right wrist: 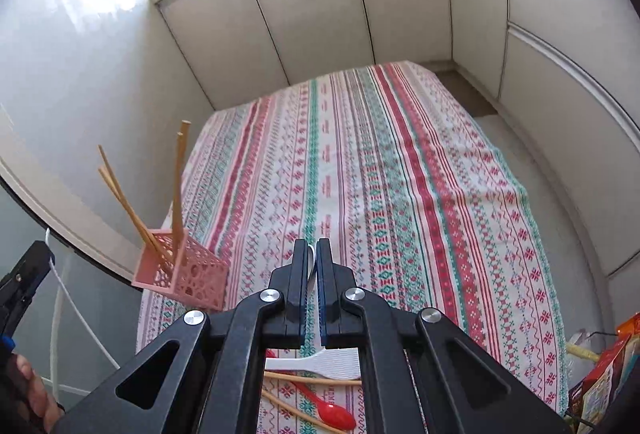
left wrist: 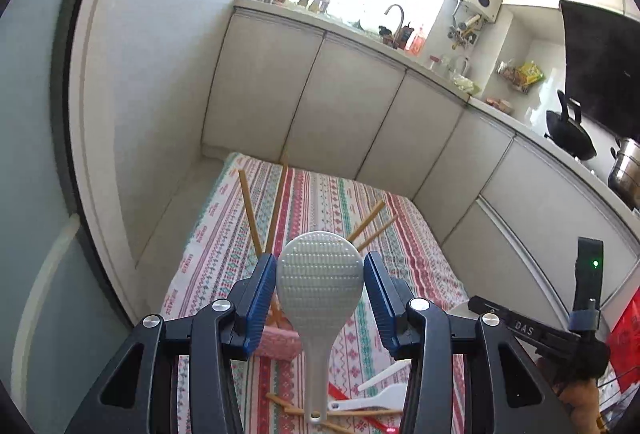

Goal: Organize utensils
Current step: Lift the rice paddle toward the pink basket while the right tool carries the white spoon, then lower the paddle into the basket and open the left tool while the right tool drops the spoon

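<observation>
Left gripper (left wrist: pixel 320 274): rice paddle (left wrist: pixel 318 288) between its fingers, head forward.
Holder (right wrist: pixel 182 266): on table (right wrist: pixel 400 174), left of right gripper (right wrist: pixel 312 254); chopsticks (right wrist: pixel 136 202) in it.
Beneath right gripper: spoon (right wrist: pixel 328 410), loose chopsticks (right wrist: pixel 312 378).

Pink basket (left wrist: pixel 280 344): in the left wrist view mostly hidden behind the left gripper's (left wrist: pixel 320 274) blue pad and the grey rice paddle (left wrist: pixel 320 282); only a lower corner shows.
Chopsticks in the basket (left wrist: pixel 250 210): lower ends hidden behind the gripper fingers.
White thing in the right gripper (right wrist: pixel 311 262): only a thin sliver shows between the pads; what it is cannot be told.
White paddle on the cloth (right wrist: pixel 320 361): partly covered by the right gripper's frame at lower centre.
Red spoon (right wrist: pixel 332 416): handle runs under the gripper frame.
Loose chopsticks (right wrist: pixel 312 380): ends cut off by the frame and the bottom edge.
Boxes at lower right (right wrist: pixel 600 374): cut by the edge, print unreadable.
Hand at lower left (right wrist: pixel 28 390): only fingers show.
</observation>
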Demonstrator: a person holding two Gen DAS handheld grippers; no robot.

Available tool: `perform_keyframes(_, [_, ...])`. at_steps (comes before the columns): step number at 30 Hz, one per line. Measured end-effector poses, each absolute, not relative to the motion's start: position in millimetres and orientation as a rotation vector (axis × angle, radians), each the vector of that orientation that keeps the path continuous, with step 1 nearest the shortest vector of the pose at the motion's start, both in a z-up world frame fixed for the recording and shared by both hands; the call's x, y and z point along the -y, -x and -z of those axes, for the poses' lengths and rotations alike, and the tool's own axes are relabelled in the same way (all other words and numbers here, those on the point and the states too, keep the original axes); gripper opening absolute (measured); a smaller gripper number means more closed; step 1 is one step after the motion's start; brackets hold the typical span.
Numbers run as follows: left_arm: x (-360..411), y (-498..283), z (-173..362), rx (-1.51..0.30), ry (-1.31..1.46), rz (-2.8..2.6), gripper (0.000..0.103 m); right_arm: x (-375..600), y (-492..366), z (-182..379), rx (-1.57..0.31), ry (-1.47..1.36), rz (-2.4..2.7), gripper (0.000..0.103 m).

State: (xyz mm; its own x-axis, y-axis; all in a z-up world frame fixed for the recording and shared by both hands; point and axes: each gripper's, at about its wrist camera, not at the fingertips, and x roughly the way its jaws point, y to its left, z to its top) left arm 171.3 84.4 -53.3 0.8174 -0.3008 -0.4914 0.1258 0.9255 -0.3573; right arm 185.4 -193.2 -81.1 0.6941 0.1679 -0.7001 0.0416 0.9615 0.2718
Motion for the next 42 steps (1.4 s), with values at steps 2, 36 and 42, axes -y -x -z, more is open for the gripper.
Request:
perform_keyframes(2, [-87,-175,51,-0.511,0.316,0.217,0.046,189,-183,72,-0.763,-0.260,-0.072,0.004])
perform_keyframes(36, [-42,-221,94,-0.535,0.197,0.150,0.068,183,-185,53,-0.646,-0.252,-0.078,0.004])
perform_keyframes(42, [-67,-189,77,-0.647,0.202,0.072,0.075,149,-182,28,-0.549,-0.158,-0.087,0.004])
